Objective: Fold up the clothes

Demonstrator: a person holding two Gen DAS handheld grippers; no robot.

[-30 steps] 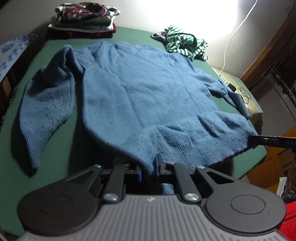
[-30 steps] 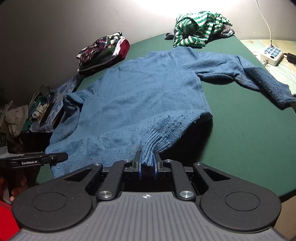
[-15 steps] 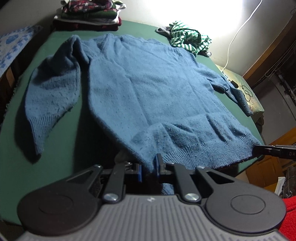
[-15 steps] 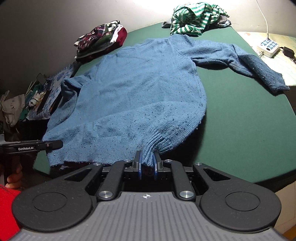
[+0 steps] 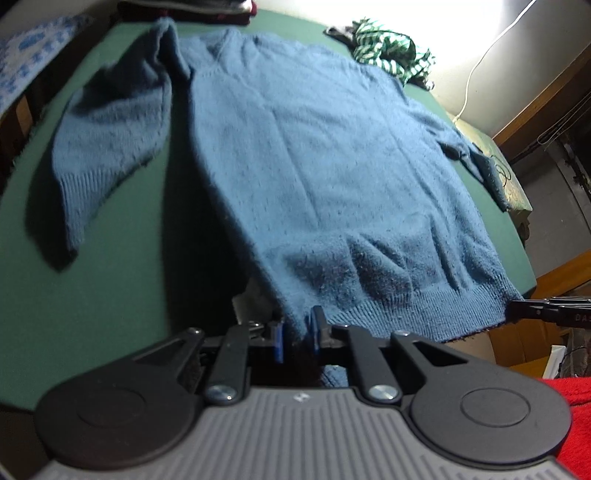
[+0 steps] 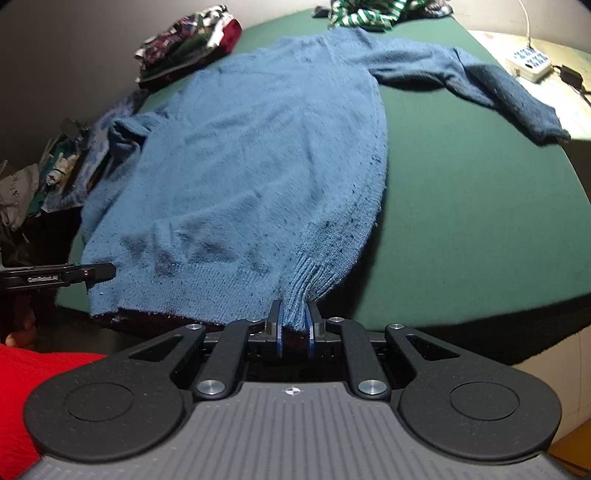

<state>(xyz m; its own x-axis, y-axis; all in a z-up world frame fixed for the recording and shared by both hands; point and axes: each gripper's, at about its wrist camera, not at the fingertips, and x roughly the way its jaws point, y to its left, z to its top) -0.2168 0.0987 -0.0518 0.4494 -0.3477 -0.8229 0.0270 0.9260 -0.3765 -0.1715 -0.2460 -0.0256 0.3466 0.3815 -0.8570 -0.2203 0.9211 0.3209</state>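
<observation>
Writing: white lettering on the side of the left gripper, seen at the left edge of the right wrist view, blurred and not legible. Partial white letters on the right gripper's tip at the right edge of the left wrist view, cut off and unreadable.

Item 1: blue knitted sweater [image 5: 325, 155], spread flat on the green table [image 5: 110, 295], neck away from the cameras, ribbed hem at the near edge. One sleeve [image 5: 107, 147] lies doubled down alongside the body; the other sleeve [image 6: 476, 85] stretches out sideways towards the table's far side.

Item 2: left gripper [image 5: 297, 332], fingers nearly closed, pinching one corner of the ribbed hem between the blue pads.

Item 3: right gripper [image 6: 294, 325], fingers nearly closed, clamped on the opposite hem corner, ribbing bunched between the pads. The hem runs between the two grippers, slightly raised at both held corners.

Item 4: green-and-white striped garment [image 6: 365, 13], crumpled, beyond the sweater's neck.

Item 5: stack of folded clothes [image 6: 188, 40], at the far corner of the table.

Item 6: white power strip [image 6: 528, 62], off the table, beside the outstretched sleeve's cuff.

Item 7: red sleeve [image 6: 33, 387] of the person, lower left of the right wrist view.
</observation>
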